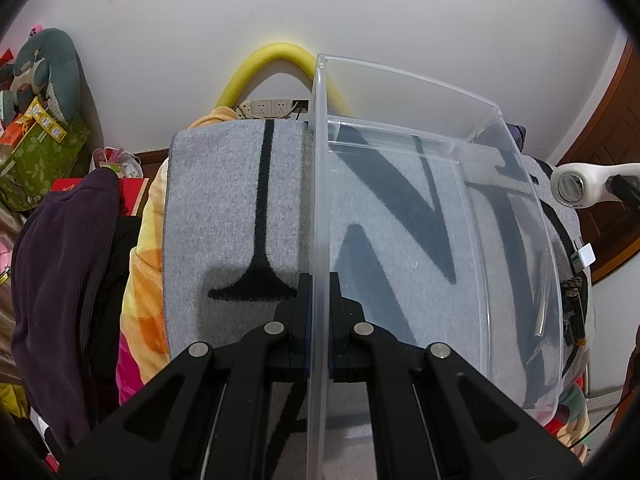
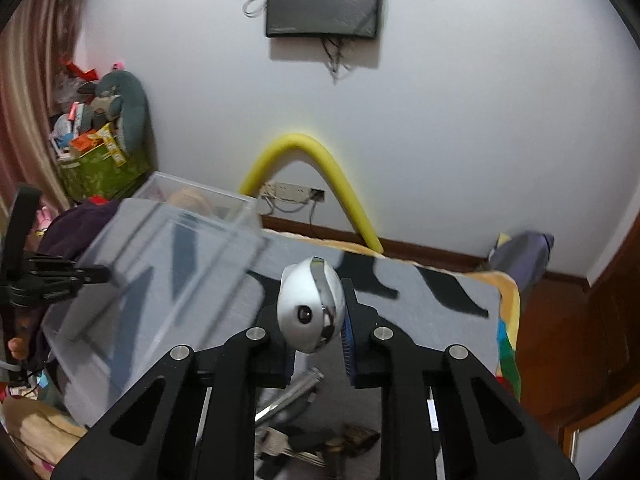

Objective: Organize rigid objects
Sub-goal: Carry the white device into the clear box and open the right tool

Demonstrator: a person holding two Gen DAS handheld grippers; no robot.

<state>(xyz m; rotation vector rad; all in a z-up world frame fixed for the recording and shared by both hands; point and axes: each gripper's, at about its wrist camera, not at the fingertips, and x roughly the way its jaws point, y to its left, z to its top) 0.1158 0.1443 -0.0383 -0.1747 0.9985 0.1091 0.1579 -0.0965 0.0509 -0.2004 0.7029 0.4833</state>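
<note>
Left claw (image 1: 320, 320): clenched on the near wall of the clear plastic bin (image 1: 516, 216); your pads sit either side of that wall, so the bin is pinned where it stands on the grey blanket (image 1: 216, 208)
Right claw (image 2: 316, 334): grasping a white and chrome gadget (image 2: 311, 308) with a round dark lens or button on its face; what it is I cannot tell. Pads press on both its sides; it rides above the blanket, right of the bin
Bin contents: a thin clear or metal rod lies along the far wall in your left view; nothing else visible inside
Left to sort: keys (image 2: 286, 446) and a folded metal tool (image 2: 290, 398) lie on the blanket under your right claw, beside a small dark item too blurred to name
Step in hand, as I judge it: carry the gadget over the rim and set it down inside
How to do it well: keep the left claw still so the light bin doesn't skid or tip; clear the rim before moving across; the gadget is round and glossy and may twist in the pads, so go slowly; lower it near the floor of the bin before letting go rather than dropping it
Risk: clipping the bin wall on the way in
</note>
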